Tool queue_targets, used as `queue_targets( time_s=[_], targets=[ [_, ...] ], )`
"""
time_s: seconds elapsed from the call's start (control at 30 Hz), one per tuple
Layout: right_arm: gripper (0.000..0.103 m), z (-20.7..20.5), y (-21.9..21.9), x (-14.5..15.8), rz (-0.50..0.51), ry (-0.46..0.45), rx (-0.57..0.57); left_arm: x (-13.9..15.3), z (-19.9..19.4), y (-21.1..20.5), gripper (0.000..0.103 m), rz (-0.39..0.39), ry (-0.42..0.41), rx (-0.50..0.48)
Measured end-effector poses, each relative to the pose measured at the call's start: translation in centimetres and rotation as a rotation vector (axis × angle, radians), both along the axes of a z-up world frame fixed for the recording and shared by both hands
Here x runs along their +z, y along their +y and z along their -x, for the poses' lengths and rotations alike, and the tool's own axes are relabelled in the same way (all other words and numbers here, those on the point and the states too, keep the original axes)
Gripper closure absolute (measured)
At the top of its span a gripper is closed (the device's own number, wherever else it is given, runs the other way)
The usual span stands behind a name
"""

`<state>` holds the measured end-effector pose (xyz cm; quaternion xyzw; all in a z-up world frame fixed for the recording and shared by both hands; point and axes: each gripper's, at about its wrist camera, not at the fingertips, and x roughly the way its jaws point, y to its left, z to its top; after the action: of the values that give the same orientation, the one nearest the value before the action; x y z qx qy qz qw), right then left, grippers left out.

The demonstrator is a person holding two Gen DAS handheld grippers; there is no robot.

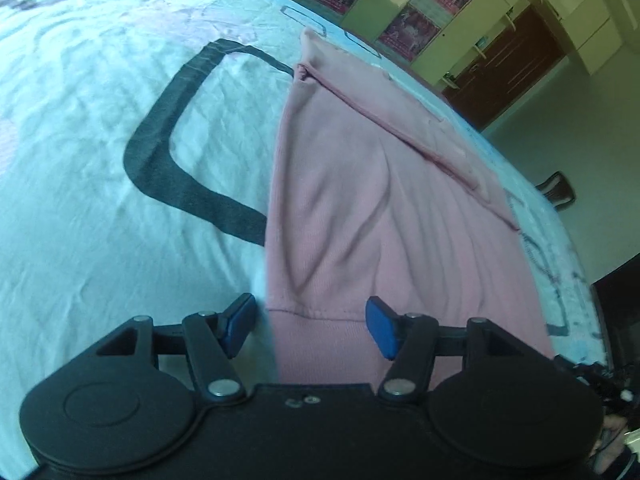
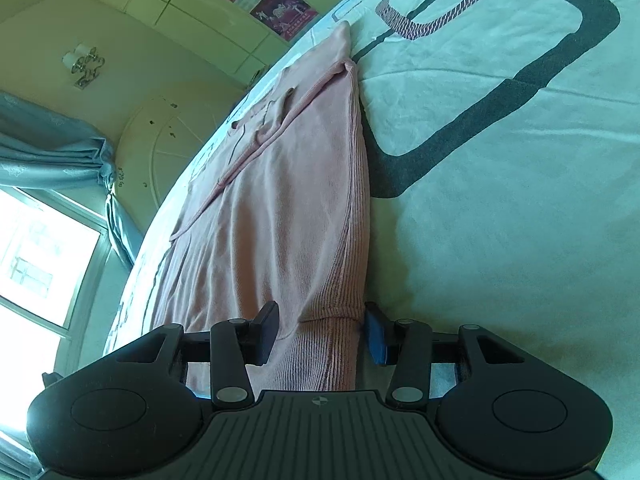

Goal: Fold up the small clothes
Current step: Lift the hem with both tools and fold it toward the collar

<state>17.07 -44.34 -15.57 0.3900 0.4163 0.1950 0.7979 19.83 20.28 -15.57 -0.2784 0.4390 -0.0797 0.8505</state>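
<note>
A pink knit garment (image 1: pixel 360 184) lies stretched out on the bed, partly folded along its length; it also shows in the right wrist view (image 2: pixel 280 208). My left gripper (image 1: pixel 310 326) is open, its blue pads (image 1: pixel 382 328) standing either side of the garment's hem edge, with the cloth between them. My right gripper (image 2: pixel 324 332) is open too, its jaws astride the ribbed hem (image 2: pixel 332 344) at the garment's other near corner. Neither gripper is closed on the cloth.
The bed sheet (image 1: pixel 100 160) is pale with thick dark rounded-rectangle patterns (image 1: pixel 160 148). The bed's edge runs along the far side of the garment. Beyond it are cabinets with posters (image 1: pixel 408 28), a brown door (image 1: pixel 508 64), and a window with curtains (image 2: pixel 48 240).
</note>
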Motion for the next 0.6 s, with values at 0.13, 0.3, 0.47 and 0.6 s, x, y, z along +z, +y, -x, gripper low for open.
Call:
queue_targets(
  time_s=[0.13, 0.3, 0.47, 0.6],
  targets=[
    [0.057, -1.0, -0.4, -1.6, -0.13, -0.003, 0.0, -2.9, -0.6, 0.7, 0.076, 0.229, 0.024, 0.005],
    [0.068, -0.9, -0.7, -2.1, -0.203, -0.003, 0.038, -4.4, 0.9, 0.7, 0.096, 0.31, -0.01, 0.036],
    [0.096, -0.1, -0.9, -1.7, -0.187, -0.026, 0.04, -3.7, 1.6, -0.2, 0.1, 0.243, -0.064, 0.065],
    [0.097, 1.2, -2.4, 0.4, -0.251, -0.139, -0.001, -0.4, 2.3, -0.8, 0.1, 0.184, -0.202, 0.092]
  ],
)
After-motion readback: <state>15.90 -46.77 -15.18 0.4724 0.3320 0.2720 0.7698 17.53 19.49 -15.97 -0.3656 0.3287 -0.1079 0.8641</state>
